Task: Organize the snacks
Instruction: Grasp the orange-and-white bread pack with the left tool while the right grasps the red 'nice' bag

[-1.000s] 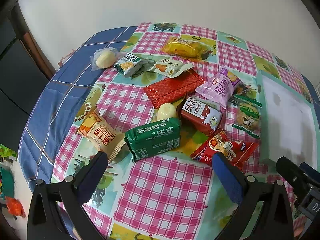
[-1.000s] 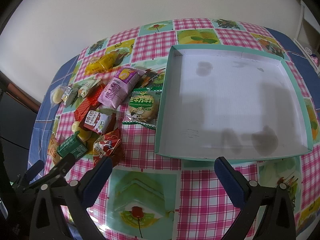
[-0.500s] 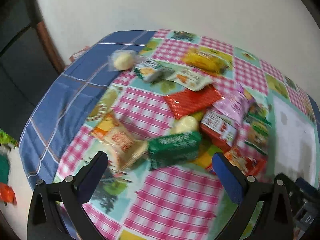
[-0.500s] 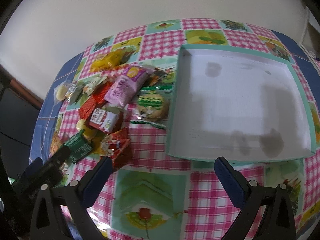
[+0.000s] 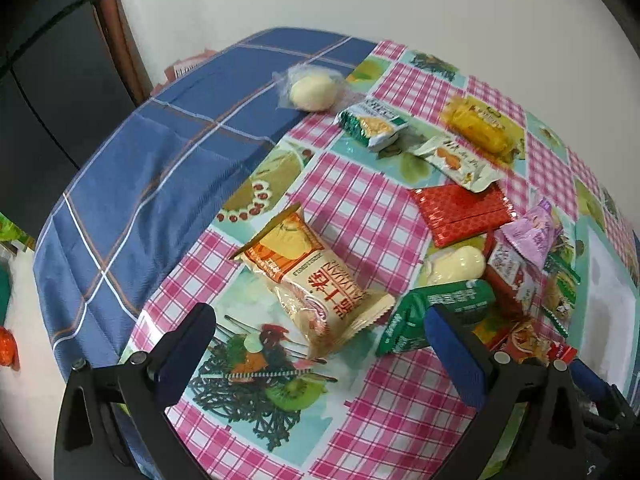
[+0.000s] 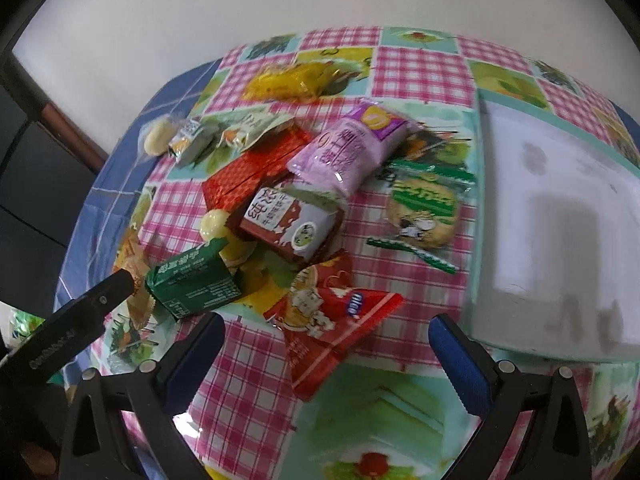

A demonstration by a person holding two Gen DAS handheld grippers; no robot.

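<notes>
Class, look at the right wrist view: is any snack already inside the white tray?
No, the white tray holds only shadows; every snack lies outside it.

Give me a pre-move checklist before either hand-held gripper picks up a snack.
1. Left hand-held gripper open, holding nothing: ok.
2. Right hand-held gripper open, holding nothing: ok.
3. Orange packet lies between the left fingers' line, free of other snacks: ok.
4. Red packet in front of the right gripper, nothing on top: ok.
5. Box holds no snacks in its visible part: ok.
6. Green packet clear of the orange packet: cannot tell.
</notes>
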